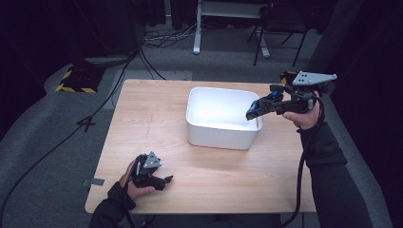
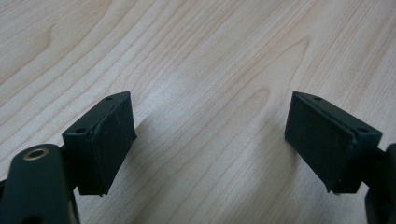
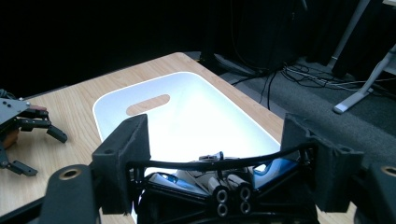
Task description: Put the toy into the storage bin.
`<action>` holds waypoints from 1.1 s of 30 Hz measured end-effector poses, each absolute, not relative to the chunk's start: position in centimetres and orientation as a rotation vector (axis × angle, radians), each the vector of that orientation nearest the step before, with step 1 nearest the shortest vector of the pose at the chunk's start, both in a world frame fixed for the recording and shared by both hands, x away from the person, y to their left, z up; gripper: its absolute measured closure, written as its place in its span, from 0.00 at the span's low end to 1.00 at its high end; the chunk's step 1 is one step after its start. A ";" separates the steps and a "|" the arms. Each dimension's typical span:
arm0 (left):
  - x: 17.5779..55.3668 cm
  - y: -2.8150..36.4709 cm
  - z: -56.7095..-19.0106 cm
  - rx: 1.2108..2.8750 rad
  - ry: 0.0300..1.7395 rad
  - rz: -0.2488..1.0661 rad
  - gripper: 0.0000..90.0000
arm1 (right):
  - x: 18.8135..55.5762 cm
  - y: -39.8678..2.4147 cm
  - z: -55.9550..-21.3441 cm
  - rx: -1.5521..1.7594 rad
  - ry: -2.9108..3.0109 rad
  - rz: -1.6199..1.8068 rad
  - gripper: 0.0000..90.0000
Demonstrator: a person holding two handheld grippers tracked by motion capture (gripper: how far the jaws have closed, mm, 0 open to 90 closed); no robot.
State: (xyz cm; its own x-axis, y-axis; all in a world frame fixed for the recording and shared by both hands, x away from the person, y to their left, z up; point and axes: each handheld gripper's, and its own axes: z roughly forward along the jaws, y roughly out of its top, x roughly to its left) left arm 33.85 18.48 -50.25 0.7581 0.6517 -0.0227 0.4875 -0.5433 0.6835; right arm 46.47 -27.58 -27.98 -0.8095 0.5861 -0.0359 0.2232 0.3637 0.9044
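We held a black-and-blue toy (image 1: 260,107) clamped in the right gripper (image 1: 252,114) over the white bin (image 1: 202,130); next, release. The left gripper (image 1: 167,179) rested open, empty.

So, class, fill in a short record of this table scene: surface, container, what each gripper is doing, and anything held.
surface: wooden table
container: white tub, open-topped, oval handle slot in one end wall
right gripper: over the tub's right edge, shut on a black and blue tool
held thing: black and blue tool, kind unclear
left gripper: low over the table's near left part, open, nothing between its jaws
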 end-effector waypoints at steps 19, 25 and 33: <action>33.8 18.5 -50.3 2.254 0.846 0.296 0.19 | 48.9 -23.2 -31.1 0.667 2.398 1.341 0.28; 33.8 18.5 -50.3 2.254 0.846 0.295 0.19 | 49.2 -22.2 -31.8 0.650 2.441 1.280 0.28; 33.8 18.5 -50.3 2.259 0.842 0.295 0.19 | 49.5 -21.7 -32.9 0.627 2.496 1.203 0.28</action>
